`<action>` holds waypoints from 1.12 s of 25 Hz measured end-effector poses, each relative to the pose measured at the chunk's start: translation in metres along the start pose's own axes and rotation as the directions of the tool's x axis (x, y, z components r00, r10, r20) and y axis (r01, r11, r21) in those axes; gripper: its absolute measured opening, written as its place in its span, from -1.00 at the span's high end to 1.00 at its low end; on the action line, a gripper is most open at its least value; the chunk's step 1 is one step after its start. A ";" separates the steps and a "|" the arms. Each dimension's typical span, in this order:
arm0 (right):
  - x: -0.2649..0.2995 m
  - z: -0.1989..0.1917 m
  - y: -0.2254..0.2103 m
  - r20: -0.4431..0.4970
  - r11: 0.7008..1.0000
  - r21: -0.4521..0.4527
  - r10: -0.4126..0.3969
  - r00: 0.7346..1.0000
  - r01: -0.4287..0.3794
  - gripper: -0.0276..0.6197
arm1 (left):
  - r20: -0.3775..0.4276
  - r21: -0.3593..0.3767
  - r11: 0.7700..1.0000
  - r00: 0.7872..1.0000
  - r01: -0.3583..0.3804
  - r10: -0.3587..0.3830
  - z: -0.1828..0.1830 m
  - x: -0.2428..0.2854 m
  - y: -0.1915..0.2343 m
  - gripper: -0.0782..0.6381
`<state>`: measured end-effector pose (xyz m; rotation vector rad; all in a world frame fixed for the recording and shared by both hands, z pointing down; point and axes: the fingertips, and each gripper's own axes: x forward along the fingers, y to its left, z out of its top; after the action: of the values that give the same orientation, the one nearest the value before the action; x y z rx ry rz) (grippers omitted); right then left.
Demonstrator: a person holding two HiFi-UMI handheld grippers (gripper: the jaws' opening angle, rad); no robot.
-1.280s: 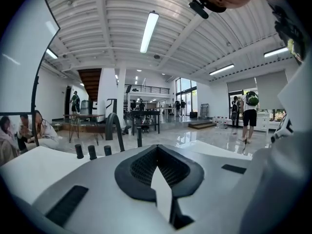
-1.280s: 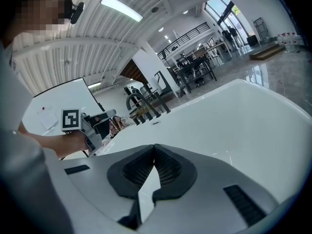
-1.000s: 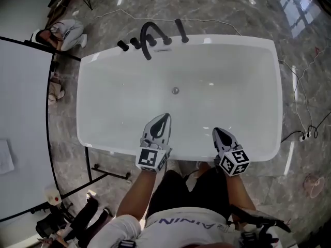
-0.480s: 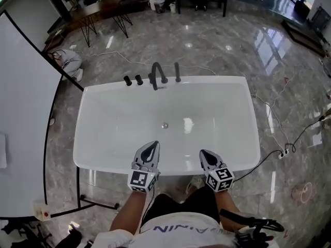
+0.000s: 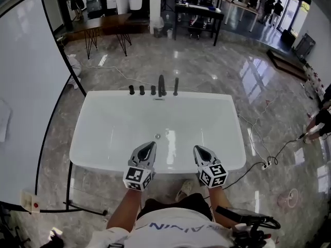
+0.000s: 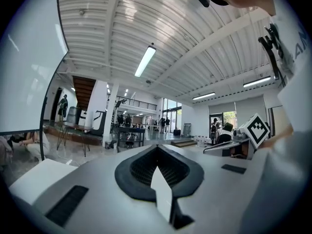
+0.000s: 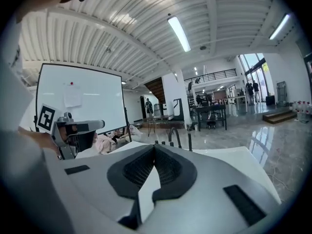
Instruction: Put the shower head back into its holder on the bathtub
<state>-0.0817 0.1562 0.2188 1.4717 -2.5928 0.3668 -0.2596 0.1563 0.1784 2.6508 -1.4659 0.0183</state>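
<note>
The white bathtub (image 5: 103, 154) lies crosswise below me. On its far rim stand three black knobs (image 5: 141, 90), a curved black spout (image 5: 161, 86) and a slim black shower head (image 5: 176, 86), upright beside the spout. My left gripper (image 5: 150, 145) and right gripper (image 5: 198, 149) hover side by side over the near rim, pointing across the tub, far from the fittings. Both are shut with nothing between the jaws. The left gripper view shows its closed tips (image 6: 157, 147) against the hall. The right gripper view has closed tips (image 7: 155, 145), with the spout (image 7: 174, 135) and shower head (image 7: 189, 141) beyond.
A large whiteboard (image 5: 26, 87) on a black frame stands at the tub's left end. Cables and a power strip (image 5: 266, 165) lie on the marble floor at the right. Tables (image 5: 199, 14) and people are far back in the hall.
Both grippers have risen together and stay shut. The head view has lifted, so the tub looks smaller and more of the hall beyond it shows.
</note>
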 end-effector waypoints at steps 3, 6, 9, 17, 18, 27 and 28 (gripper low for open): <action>-0.020 0.009 0.028 0.019 0.999 -0.045 0.008 1.000 -0.007 0.88 | 0.018 -0.014 1.000 1.000 0.023 -0.023 0.002 -0.025 -0.008 0.73; -0.042 0.016 0.044 0.026 0.999 -0.046 -0.001 1.000 0.002 0.88 | 0.019 -0.020 0.999 0.999 0.050 -0.049 0.009 -0.046 -0.024 0.73; -0.053 0.029 0.057 0.038 0.998 -0.059 0.006 0.999 -0.003 0.88 | 0.025 0.006 0.998 0.998 0.066 -0.066 0.025 -0.060 -0.033 0.73; -0.061 0.074 0.066 0.109 0.996 -0.071 0.055 0.993 -0.047 0.88 | 0.012 0.019 0.998 0.998 0.053 -0.053 0.044 -0.088 -0.047 0.73; -0.064 0.078 0.065 0.114 0.996 -0.071 0.064 0.991 -0.056 0.88 | 0.009 0.016 0.999 0.999 0.044 -0.044 0.046 -0.089 -0.051 0.73; -0.131 0.071 0.013 0.113 0.988 -0.071 0.143 0.983 -0.135 0.88 | 0.024 0.036 0.998 0.999 -0.043 0.043 0.057 -0.065 -0.124 0.73; -0.140 0.070 0.003 0.116 0.988 -0.068 0.145 0.983 -0.138 0.88 | 0.025 0.043 0.998 0.999 -0.049 0.048 0.056 -0.060 -0.135 0.73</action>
<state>-0.0127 0.2536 0.1180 1.3338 -2.7866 0.2189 -0.1794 0.2720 0.1060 2.6576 -1.5549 0.0225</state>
